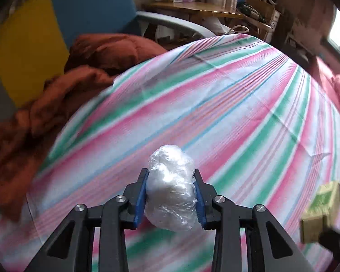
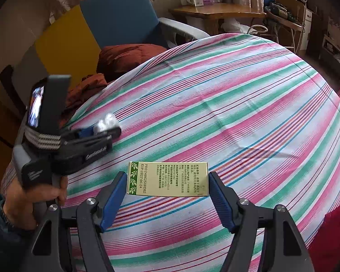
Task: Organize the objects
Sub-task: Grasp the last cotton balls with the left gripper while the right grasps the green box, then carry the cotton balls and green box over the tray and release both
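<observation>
The crinkly plastic bundle [image 1: 170, 188] over the striped sheet [image 1: 238, 113] is pinched mid-body by the left gripper [image 1: 171, 193]; it looks light, squashy, probably slippery. The stiff little carton [image 2: 168, 179] is bracketed at both ends by the right gripper [image 2: 167, 192], apparently clamped.
</observation>
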A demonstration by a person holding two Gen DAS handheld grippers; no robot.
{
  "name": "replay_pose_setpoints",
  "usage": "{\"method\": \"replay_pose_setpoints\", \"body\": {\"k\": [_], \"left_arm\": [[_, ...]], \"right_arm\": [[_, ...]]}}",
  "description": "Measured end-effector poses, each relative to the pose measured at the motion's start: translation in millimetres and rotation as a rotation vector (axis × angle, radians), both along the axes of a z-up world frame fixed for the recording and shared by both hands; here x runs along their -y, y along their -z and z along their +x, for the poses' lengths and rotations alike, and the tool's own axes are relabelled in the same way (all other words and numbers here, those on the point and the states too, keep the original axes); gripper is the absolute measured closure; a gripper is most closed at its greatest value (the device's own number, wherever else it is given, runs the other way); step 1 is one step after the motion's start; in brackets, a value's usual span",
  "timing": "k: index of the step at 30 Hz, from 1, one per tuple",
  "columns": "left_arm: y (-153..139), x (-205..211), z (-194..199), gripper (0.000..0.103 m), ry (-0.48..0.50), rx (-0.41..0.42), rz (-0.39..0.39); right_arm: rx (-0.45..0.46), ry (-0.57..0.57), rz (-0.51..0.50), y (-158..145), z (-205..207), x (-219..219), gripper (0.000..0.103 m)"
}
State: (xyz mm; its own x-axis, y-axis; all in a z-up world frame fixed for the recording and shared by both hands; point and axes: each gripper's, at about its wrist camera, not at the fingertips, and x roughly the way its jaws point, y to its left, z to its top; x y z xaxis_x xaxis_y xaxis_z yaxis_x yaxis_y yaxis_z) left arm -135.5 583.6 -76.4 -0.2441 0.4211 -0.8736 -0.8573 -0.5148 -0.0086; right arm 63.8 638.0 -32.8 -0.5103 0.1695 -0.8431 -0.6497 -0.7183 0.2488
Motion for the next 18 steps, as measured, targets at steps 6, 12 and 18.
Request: {"method": "replay_pose_setpoints", "body": {"k": [6,12,18], "left_arm": [[-3.4,67.2,14.1,0.066,-0.155,0.081,0.019],[-10.6,138.1,48.2,0.066,-0.249,0.122,0.041],[-5.6,183.6,86.7,0.066,-0.304,0.123,0.036]], "right_arm": [[-0.011,-0.091,0.004,-1.4,-10.2,13.5,0.030],[0.048,-0.199,0.030,4.8,-24.1,33.6,0.030],[0.054,-0.329,0.026,8.9,-34.0,56.2,0.030]]}}
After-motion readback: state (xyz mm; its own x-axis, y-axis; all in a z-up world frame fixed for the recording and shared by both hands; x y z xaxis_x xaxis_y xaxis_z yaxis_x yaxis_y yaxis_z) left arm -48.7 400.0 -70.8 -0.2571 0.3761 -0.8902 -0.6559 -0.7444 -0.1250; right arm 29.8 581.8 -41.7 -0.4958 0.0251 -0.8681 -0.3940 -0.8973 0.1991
